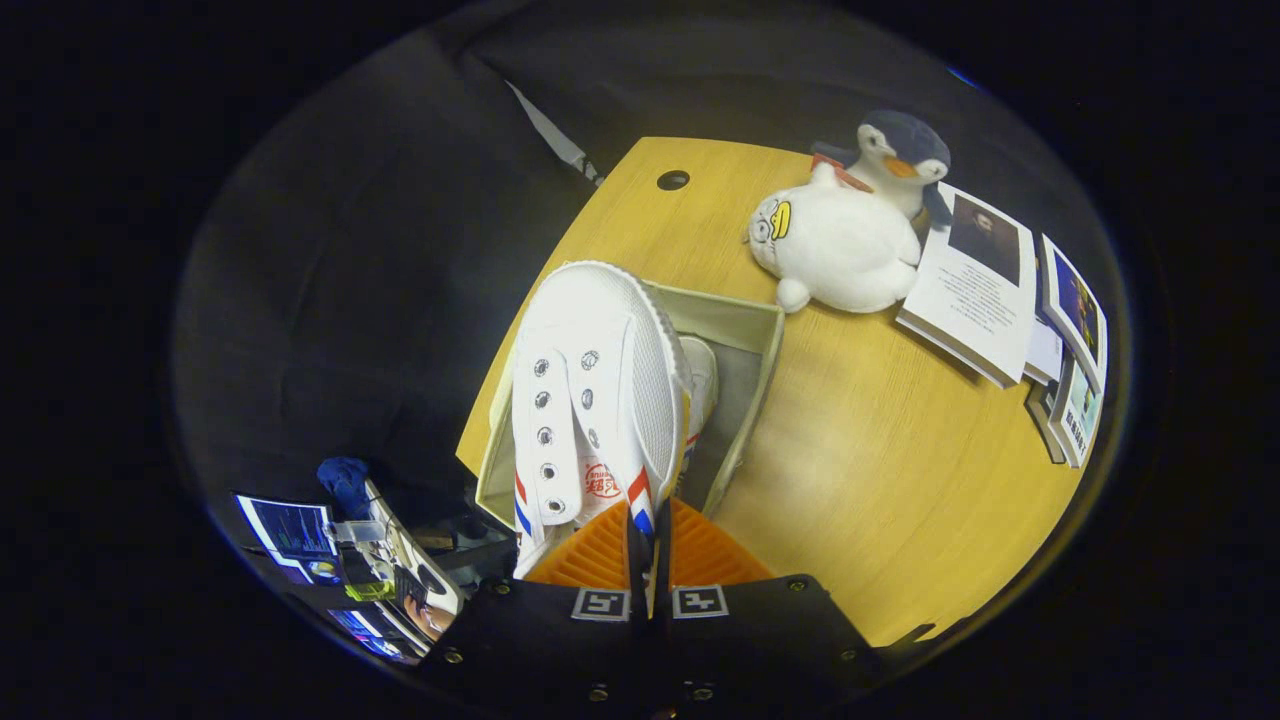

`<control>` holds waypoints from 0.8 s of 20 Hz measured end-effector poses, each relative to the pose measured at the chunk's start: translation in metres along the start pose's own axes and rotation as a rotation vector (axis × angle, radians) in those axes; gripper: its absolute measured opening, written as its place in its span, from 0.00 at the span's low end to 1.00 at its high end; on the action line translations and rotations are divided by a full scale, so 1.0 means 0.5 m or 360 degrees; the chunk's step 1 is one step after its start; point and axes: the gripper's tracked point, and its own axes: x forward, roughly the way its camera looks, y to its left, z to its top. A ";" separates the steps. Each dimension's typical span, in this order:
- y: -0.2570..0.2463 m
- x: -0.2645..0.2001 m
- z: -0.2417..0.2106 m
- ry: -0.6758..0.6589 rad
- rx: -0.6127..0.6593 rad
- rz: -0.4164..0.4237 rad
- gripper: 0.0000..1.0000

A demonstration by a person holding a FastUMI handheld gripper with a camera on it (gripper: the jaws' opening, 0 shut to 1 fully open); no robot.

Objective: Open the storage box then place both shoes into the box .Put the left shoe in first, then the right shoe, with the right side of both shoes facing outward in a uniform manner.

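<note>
My gripper [648, 535] is shut on a white canvas shoe [590, 400], pinching the side wall of its collar near the red and blue stripes. The shoe hangs toe-forward above the open beige storage box [762, 350], which stands on the wooden table. Inside the box, just right of the held shoe, part of a second white shoe [702, 380] shows against the grey lining. The held shoe hides most of the box's left half.
A white plush toy [835, 245] and a penguin plush [900, 155] lie beyond the box. Books and booklets [975, 285] are stacked to their right. The table [900, 480] ends left of the box; screens and gear [330, 550] sit below there.
</note>
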 end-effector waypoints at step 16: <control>0.010 -0.073 0.040 -0.0228 -0.0166 -0.0049 0.84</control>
